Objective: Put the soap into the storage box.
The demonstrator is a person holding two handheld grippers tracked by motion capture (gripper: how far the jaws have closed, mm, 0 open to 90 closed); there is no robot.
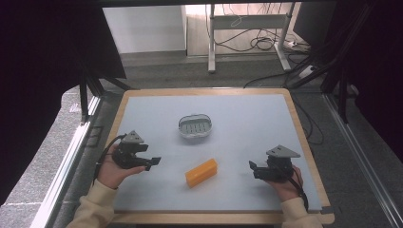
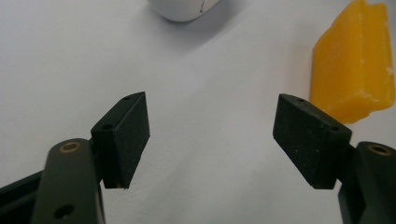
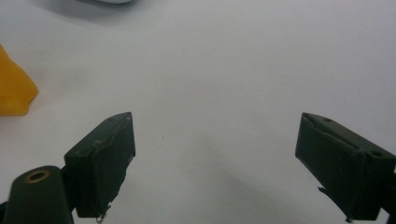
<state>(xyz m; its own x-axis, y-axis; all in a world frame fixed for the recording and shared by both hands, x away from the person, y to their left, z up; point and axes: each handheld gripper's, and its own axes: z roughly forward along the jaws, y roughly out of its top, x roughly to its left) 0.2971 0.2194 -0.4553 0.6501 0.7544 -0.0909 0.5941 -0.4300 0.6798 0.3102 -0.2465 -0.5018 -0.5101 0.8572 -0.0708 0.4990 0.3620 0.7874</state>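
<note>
Both grippers sat empty with jaws spread wide: left gripper point(image 1: 153, 161) at lower left of the high view, right gripper point(image 1: 252, 167) at lower right, each resting low over the grey mat point(image 1: 247, 123). Between them, lower centre of frame, lay the orange soap bar point(image 1: 201, 172), flat on the mat, long axis running diagonally, touching nothing. Left gripper view had the bar at upper right point(image 2: 352, 60), just past the right-hand jaw; right gripper view caught one corner of it at the left edge point(image 3: 14, 88). Edges looked chipped and waxy, so my read: rigid, light, probably slick, and liable to crumble at the corners. Best grip looked like across the two long flat sides near mid-length, moderate squeeze, not on the ragged ends. Beyond it, near mid-frame, stood the slotted soap dish point(image 1: 195, 127), well apart from the bar, nothing in it. Wooden table edge point(image 1: 214, 218) framed the mat.
</note>
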